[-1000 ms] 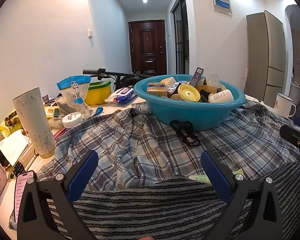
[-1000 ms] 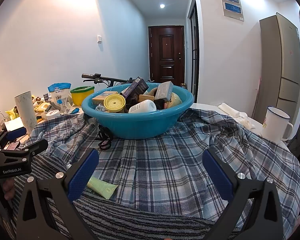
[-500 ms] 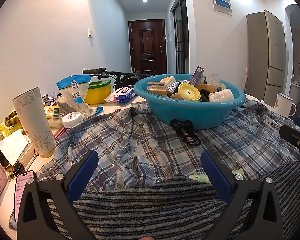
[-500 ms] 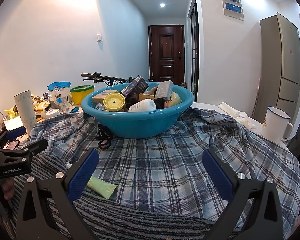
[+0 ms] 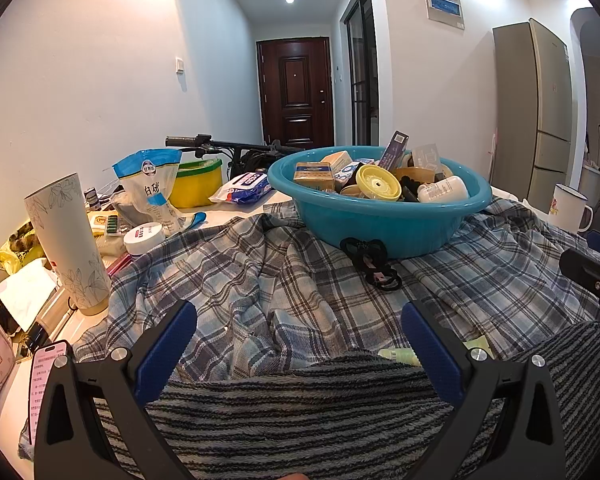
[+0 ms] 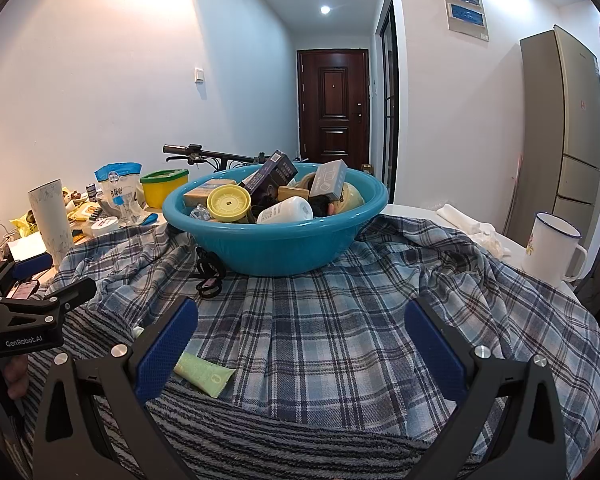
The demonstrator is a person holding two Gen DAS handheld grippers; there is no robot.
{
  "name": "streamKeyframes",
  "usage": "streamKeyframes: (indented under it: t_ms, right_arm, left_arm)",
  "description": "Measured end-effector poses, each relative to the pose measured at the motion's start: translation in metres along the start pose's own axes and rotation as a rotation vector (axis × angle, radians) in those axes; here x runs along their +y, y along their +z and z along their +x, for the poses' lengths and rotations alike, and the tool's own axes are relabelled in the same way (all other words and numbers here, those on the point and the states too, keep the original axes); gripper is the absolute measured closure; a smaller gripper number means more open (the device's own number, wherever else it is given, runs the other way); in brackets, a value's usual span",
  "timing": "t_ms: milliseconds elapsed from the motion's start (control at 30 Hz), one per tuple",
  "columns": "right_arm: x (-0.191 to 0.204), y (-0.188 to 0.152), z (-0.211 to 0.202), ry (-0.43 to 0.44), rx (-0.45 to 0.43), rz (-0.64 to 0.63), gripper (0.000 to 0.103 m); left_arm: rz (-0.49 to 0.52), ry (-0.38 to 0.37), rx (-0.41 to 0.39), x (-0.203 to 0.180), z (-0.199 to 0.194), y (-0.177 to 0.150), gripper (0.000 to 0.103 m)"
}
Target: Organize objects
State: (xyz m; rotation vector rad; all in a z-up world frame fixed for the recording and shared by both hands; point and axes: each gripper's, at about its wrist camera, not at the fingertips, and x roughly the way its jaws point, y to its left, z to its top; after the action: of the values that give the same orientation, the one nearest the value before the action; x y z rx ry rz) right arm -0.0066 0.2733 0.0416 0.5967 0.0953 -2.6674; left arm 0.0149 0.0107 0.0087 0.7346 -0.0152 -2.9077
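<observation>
White walls and a dark door back your table, which is draped with a plaid shirt [image 6: 340, 320] and a striped towel [image 5: 300, 408] at the near edge. Teal basin [image 6: 276, 240] sits on the shirt, heaped with boxes, a yellow lid [image 6: 229, 203] and a white bottle [image 6: 286, 210]. Black hair ties [image 5: 370, 262] lie on the shirt just beside the basin's base. Pale green tube [image 6: 204, 372] lies at the towel's edge, close to your right gripper's [image 6: 300, 344] left finger. Your left gripper [image 5: 298, 344] hovers over the towel. Both jaws spread wide, grasping nothing. White mug [image 6: 552, 248] stands to the right, well apart.
</observation>
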Motion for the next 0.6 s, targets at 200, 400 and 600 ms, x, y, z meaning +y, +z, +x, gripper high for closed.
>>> streamKeyframes:
  t_ms: [200,400,600]
  right_arm:
    - [-0.0001,-0.0001,0.0003,0.000,0.000,0.000,0.000]
    - [0.0001,0.0001,0.0003,0.000,0.000,0.001,0.000]
    - [0.0005,0.0004,0.0003,0.000,0.001,0.000,0.000]
  left_arm:
    - [0.000,0.000,0.001,-0.0001,-0.0001,0.0002,0.000]
    - [0.001,0.000,0.002,-0.0004,0.0001,0.0006,0.000]
    - [0.000,0.001,0.007,0.0002,0.0013,-0.0010,0.000]
